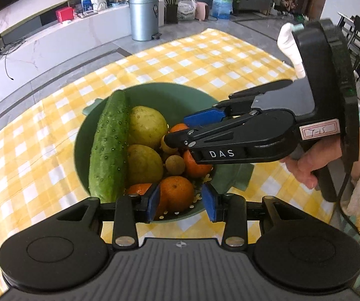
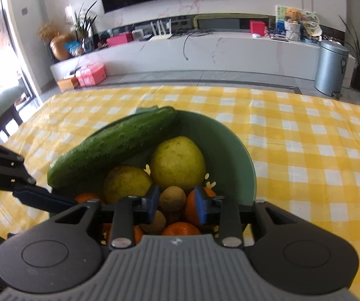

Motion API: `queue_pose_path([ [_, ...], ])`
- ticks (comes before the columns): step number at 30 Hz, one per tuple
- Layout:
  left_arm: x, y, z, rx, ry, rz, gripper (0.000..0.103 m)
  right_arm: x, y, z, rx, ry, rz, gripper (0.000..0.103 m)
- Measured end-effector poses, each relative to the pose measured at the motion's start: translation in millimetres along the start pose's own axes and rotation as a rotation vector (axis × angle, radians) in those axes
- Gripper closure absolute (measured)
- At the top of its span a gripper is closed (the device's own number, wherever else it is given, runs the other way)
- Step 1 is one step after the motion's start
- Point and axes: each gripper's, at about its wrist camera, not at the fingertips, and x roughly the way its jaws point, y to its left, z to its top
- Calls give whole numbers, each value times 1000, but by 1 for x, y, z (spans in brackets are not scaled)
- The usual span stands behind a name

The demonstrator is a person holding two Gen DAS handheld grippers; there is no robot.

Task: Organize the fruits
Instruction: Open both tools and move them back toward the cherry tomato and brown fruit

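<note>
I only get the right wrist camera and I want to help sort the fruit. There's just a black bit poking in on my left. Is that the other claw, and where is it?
Observer: Yes. The left claw hangs open over the near rim of the green bowl, with a mandarin under it.
Operator: Is it squeezing that mandarin?
Observer: It looks not. There is a clear gap at its right pad.
Operator: Who holds my claw?
Observer: A hand in a fluffy white sleeve grips the handle of the right claw.
</note>
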Motion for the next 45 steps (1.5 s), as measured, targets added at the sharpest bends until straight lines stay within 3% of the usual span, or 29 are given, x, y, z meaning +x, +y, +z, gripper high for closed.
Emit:
queue_pose_path([
  [2,-10,-1,-2,-4,-22,10,57,-7,2,-1,19,-29,0,64],
  [6,-32,0,-8,-17,-55,47,57,-27,9,-5,33,-95,-19,47],
  [11,-59,4,-18,-41,-82,91,56,-52,18,-14,74,-128,6,45],
  [16,-68,4,-30,-51,-53,168,56,-74,38,-25,70,-166,1,45],
  [20,-75,5,-44,-55,-42,188,56,-90,56,-38,68,-186,3,45],
  [27,-73,3,-73,-24,24,232,56,-102,81,-67,55,-157,60,45],
  [30,-72,0,-84,-24,48,217,56,-99,92,-77,32,-122,75,45],
  [37,-61,-2,-102,-29,79,222,56,-75,109,-95,-56,-28,53,47],
  [45,-44,8,-115,-74,73,216,56,-52,121,-105,-124,30,92,58],
])
